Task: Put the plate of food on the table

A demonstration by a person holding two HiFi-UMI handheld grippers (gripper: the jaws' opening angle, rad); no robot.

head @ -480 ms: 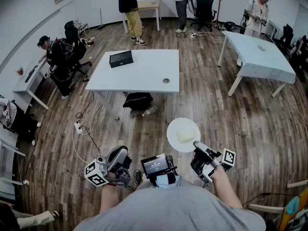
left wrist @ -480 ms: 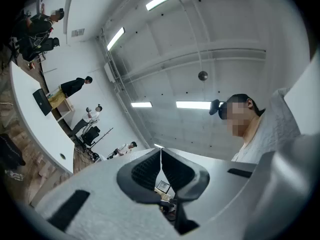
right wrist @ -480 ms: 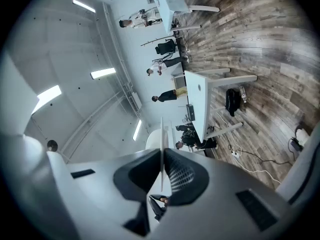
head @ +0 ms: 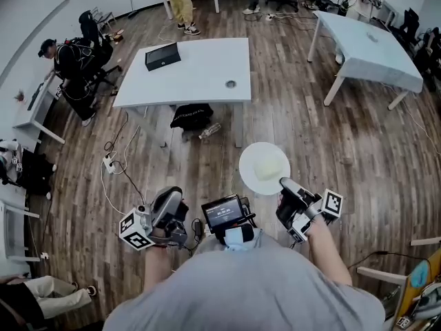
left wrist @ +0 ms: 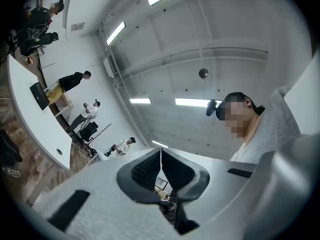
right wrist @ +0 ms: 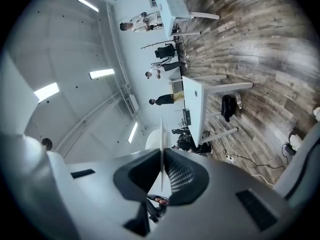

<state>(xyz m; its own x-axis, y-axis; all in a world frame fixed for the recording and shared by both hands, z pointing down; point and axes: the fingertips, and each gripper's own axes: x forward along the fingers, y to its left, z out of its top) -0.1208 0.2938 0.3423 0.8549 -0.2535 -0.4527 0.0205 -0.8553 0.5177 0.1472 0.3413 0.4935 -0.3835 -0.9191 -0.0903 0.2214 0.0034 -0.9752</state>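
A white plate (head: 264, 168) with a pale yellow piece of food (head: 266, 167) hangs level above the wooden floor. My right gripper (head: 284, 184) is shut on its near rim. In the right gripper view the plate (right wrist: 161, 129) shows edge-on, pinched between the dark pads. The white table (head: 200, 71) stands ahead and to the left, apart from the plate. My left gripper (head: 170, 211) is held low near my body, shut on nothing. In the left gripper view it (left wrist: 160, 156) points up at the ceiling.
On the white table lies a black box (head: 162, 56), and there is a round cable hole (head: 230, 84). A dark bag (head: 191, 116) and a bottle (head: 211, 130) lie under it. A pale blue table (head: 372, 47) stands far right. A seated person (head: 72, 64) is at the left.
The whole scene has slid up in the head view. The plate stays in the right gripper, at about the same distance from the white table. Both grippers keep their state.
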